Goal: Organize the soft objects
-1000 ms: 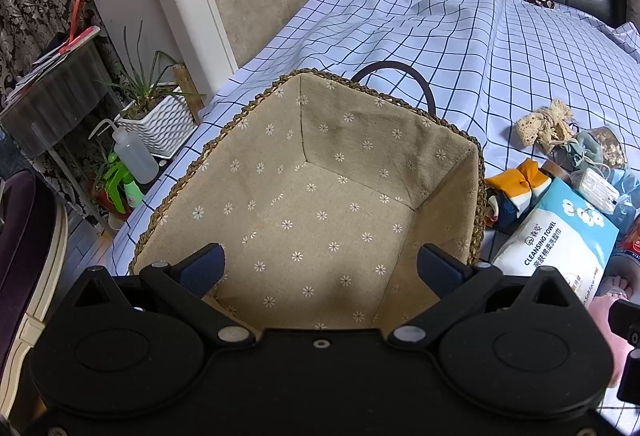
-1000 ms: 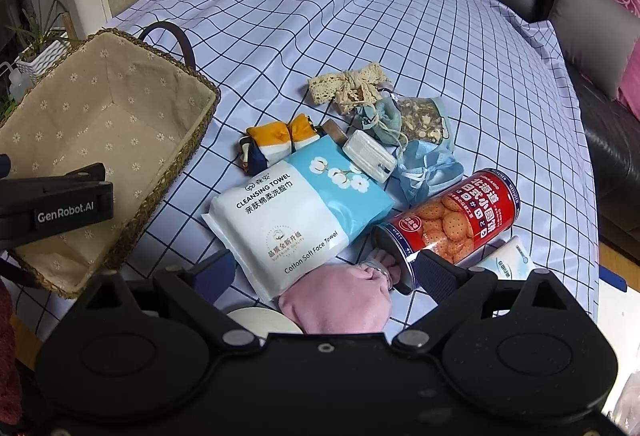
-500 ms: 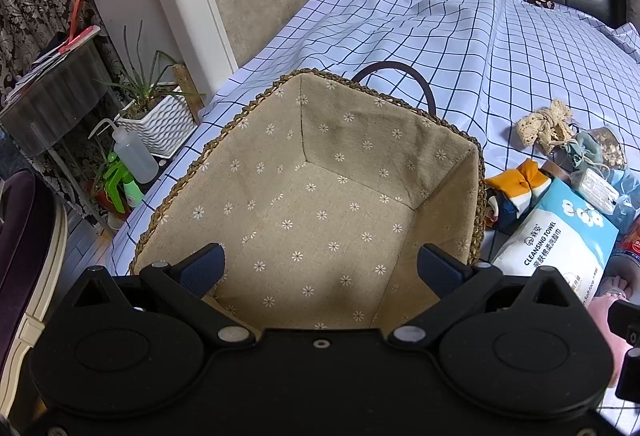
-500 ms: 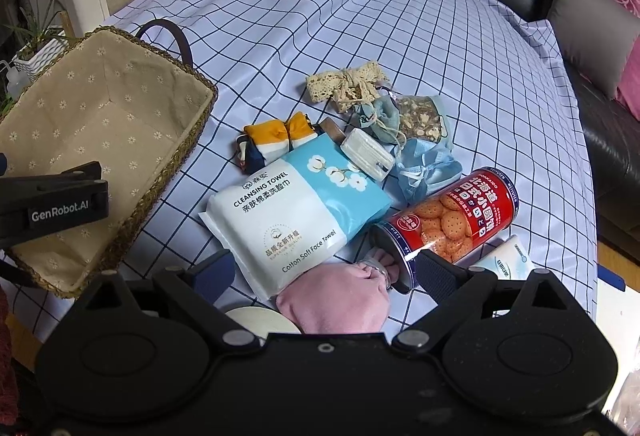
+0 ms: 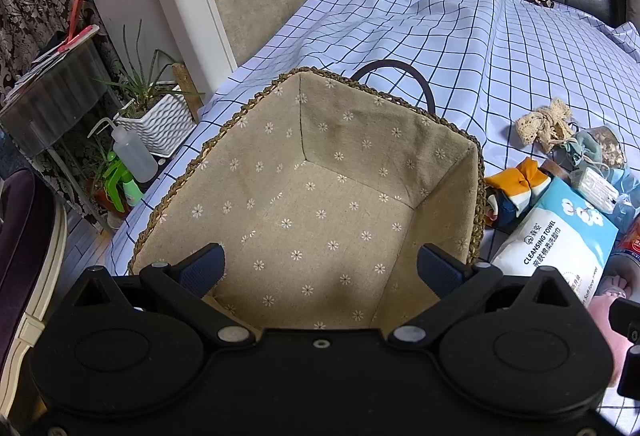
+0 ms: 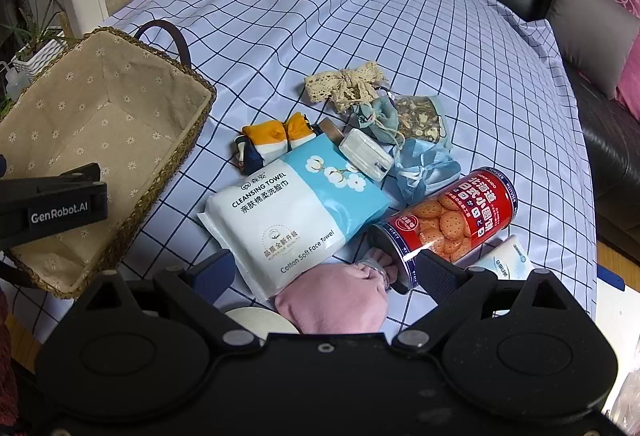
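Left gripper spread wide and empty, poised over the bare floral lining of the basket at centre frame. Right gripper likewise wide apart, gripping nothing, low above the pink cloth bundle at bottom centre. Towel pack lay mid-frame on the checked cloth of the counter, touching the bundle and just beside the biscuit tin on its side. Folded orange-and-navy cloth, lace bow, blue mask and small pouches clustered above the pack, right of the basket.
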The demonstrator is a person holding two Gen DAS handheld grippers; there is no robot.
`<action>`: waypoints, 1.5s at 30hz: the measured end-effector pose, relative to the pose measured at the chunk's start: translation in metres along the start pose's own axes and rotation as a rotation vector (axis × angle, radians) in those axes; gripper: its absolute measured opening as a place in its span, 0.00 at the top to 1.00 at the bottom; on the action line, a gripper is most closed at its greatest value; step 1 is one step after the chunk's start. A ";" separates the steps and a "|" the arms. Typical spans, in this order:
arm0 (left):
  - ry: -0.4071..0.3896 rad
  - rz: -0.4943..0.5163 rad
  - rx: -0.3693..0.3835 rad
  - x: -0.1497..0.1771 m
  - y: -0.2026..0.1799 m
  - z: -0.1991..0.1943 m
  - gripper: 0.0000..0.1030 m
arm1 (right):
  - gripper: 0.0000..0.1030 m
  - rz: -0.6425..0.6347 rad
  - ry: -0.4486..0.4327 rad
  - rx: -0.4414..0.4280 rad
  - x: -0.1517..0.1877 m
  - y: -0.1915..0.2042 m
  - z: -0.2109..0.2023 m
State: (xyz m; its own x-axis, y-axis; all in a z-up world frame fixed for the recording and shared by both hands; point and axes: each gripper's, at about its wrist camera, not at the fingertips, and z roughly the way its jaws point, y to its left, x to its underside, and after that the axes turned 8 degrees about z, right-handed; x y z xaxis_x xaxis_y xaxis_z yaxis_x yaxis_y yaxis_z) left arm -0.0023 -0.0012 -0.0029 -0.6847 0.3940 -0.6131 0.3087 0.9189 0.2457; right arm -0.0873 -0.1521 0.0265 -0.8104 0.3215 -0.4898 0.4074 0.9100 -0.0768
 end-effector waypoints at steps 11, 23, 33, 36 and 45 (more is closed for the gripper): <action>-0.005 -0.001 0.007 0.001 0.001 -0.001 0.04 | 0.06 -0.001 0.000 0.005 -0.001 0.000 0.001; -0.137 0.071 0.195 -0.002 -0.025 -0.033 0.04 | 0.06 0.171 -0.067 0.067 -0.019 -0.061 -0.007; -0.064 0.315 0.402 0.031 -0.089 -0.038 0.04 | 0.11 0.383 -0.008 0.177 0.005 -0.167 0.007; 0.002 0.404 0.436 0.053 -0.110 -0.031 0.04 | 0.11 0.373 0.031 0.173 0.026 -0.181 0.013; 0.108 0.463 0.463 0.087 -0.126 -0.021 0.04 | 0.12 0.318 0.178 0.078 0.059 -0.173 0.031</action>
State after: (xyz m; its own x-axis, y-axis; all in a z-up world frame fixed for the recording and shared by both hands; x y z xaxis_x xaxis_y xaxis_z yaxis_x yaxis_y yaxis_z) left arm -0.1150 -0.0826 -0.0712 -0.4676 0.7683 -0.4371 0.8224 0.5594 0.1035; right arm -0.1929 -0.2983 -0.0158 -0.6959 0.6316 -0.3419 0.6758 0.7369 -0.0142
